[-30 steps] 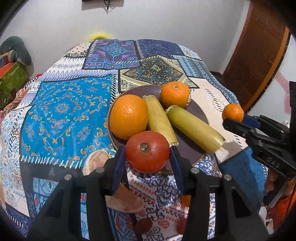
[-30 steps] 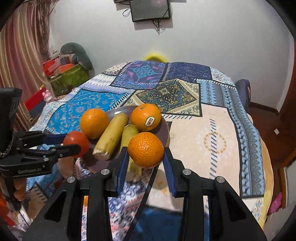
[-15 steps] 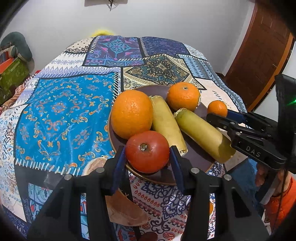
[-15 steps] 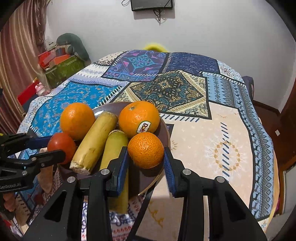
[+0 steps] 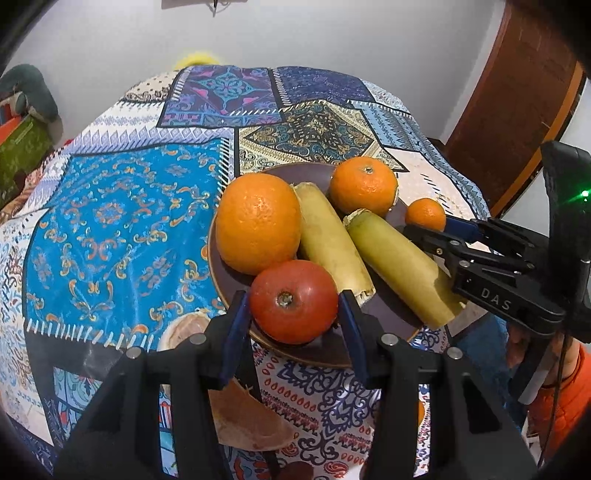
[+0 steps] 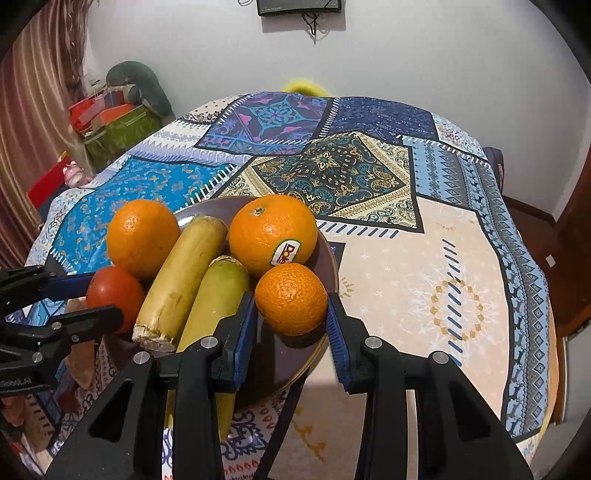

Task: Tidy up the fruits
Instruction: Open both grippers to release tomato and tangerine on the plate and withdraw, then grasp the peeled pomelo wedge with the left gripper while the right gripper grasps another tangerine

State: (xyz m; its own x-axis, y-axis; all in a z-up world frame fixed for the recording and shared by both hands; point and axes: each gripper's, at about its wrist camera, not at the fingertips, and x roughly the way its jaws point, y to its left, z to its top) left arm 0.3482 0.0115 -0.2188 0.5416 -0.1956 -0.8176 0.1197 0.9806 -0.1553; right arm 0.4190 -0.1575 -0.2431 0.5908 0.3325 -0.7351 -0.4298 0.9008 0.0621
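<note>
Six fruits on one brown plate (image 6: 330, 258), centre of both views.

- Tomato (image 5: 293, 301): at the plate's near edge in the left wrist view, clamped between the blue pads of the left gripper (image 5: 293, 314).
- Mandarin (image 6: 291, 298): small, at the plate's right edge in the right wrist view, clamped between the pads of the right gripper (image 6: 291, 317).
- Large orange (image 6: 143, 238): unlabelled, upper left of the plate in the right wrist view.
- Sticker orange (image 6: 272, 234): red-and-white oval label reading "Dole", just behind the mandarin.
- Two bananas (image 6: 183, 284), yellow-green, stems cut, lying side by side between the oranges.

Writing: "DAS" in white on the right gripper's body, right of the left wrist view; partial lettering on the left gripper, lower left of the right wrist view, not fully legible.

Surface: patchwork cloth (image 6: 443, 258) in blue, purple, cream and gold panels, covering the whole top. Peel pieces (image 5: 243, 417) lie on it below the plate in the left wrist view.

Room: white wall; dark screen (image 6: 299, 5) with hanging cables, top centre; curtain (image 6: 40, 92), upper left; green box (image 6: 118, 133) with red items, left; brown door (image 5: 517, 99), upper right of the left wrist view.
</note>
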